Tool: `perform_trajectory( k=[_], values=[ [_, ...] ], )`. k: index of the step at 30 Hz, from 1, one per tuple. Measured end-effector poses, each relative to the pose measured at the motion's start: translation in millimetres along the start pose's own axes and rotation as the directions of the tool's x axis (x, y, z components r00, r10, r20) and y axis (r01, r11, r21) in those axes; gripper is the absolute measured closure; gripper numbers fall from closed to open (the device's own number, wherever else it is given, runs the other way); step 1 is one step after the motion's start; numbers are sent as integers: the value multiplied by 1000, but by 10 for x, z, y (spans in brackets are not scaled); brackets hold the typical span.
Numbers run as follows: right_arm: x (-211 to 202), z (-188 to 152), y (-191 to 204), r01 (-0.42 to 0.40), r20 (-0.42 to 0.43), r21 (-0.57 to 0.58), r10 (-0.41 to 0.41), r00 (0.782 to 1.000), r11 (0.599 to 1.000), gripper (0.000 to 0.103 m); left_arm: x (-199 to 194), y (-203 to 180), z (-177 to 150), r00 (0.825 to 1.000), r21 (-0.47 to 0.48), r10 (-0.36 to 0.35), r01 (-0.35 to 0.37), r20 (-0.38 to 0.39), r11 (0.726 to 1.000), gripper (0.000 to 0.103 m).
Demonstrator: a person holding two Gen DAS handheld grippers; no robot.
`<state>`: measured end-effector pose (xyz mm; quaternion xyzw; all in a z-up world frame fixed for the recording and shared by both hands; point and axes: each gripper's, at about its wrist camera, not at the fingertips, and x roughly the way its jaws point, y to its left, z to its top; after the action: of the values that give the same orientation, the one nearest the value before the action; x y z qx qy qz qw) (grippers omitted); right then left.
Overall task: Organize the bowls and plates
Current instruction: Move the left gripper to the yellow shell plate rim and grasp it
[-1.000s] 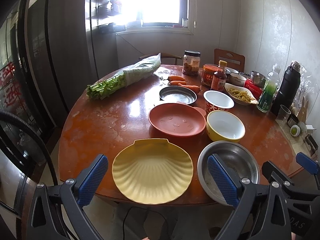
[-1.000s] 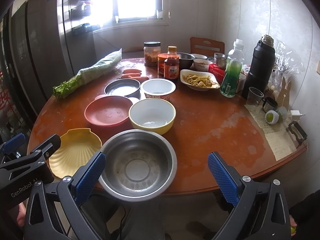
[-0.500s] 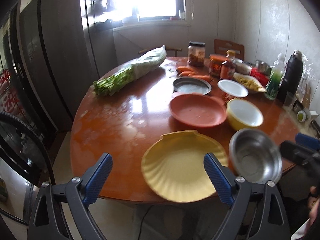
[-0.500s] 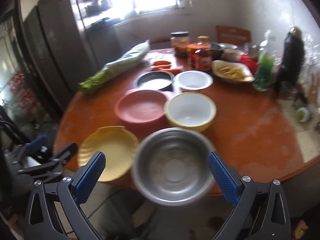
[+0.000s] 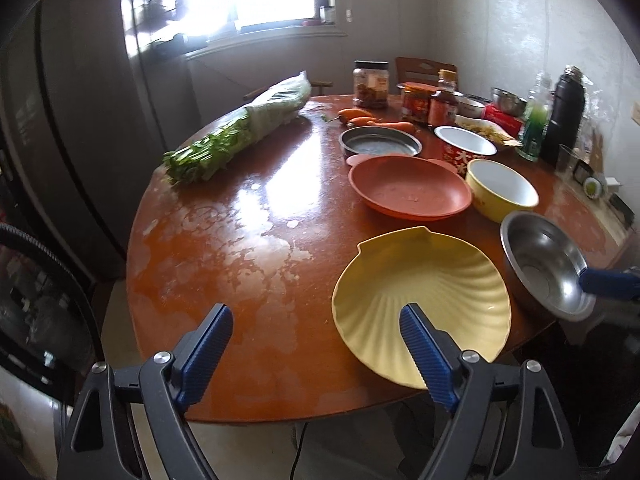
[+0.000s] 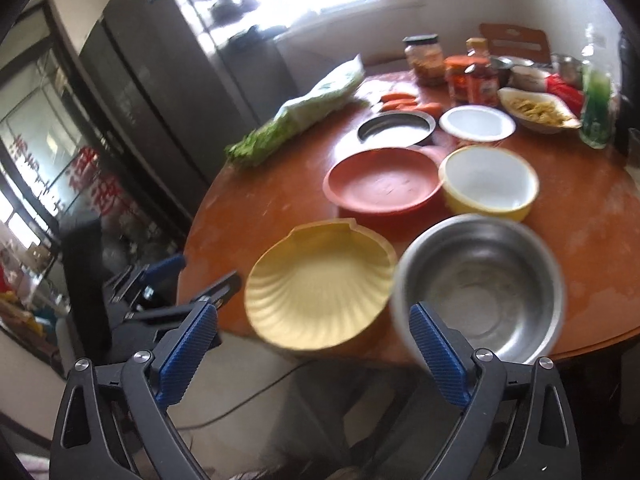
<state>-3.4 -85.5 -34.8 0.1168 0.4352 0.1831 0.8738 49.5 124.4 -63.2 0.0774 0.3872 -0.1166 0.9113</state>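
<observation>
Both grippers have swung left over the last second: the left gripper (image 5: 316, 348), which had framed the shell plate (image 5: 420, 296) squarely, now points at bare desk (image 5: 224, 248) left of that plate, with only its right finger overlapping the plate's near rim in the left wrist view. The right gripper (image 6: 316, 344), earlier centred on the steel bowl (image 6: 480, 292), now frames the gap at the desk edge in front of the shell plate, its right finger in front of the bowl's near rim; that view is blurred, so it is likely moving. Both pairs of fingers stand wide apart and hold nothing. No dish has moved. Using the shell plate as the landmark, the steel bowl sits just to its right at the desk edge, the red plate (image 5: 408, 192) just beyond it, the yellow bowl (image 5: 502, 192) beyond and to the right touching the red plate, and the metal pan (image 5: 380, 142) and white bowl (image 5: 466, 144) farther back. The shift suggests sorting has not yet started and the grippers are lining up on the shell plate or the space beside it.
</observation>
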Motion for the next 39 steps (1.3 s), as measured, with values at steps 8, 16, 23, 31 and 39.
perform_trajectory(
  k=[8,16,23,31,39],
  values=[
    [289,-116,52,30,-97,56,-25,995,998,17,181,162,43,993,26,-114,114,-20,993,18],
    [604,-167,-141,85,-181,145,-58,982,986,30,390,200,47,967,50,-248,251,-58,967,21],
    [658,-159,-263,132,-189,191,-95,977,973,30,593,106,88,945,67,-309,317,-110,946,23],
    [697,-109,-287,120,-175,196,-85,981,973,32,795,6,72,941,90,-284,304,-186,948,40],
    [689,-71,-282,128,-164,199,-96,982,972,37,818,-24,87,932,81,-309,329,-191,941,43]
  ],
)
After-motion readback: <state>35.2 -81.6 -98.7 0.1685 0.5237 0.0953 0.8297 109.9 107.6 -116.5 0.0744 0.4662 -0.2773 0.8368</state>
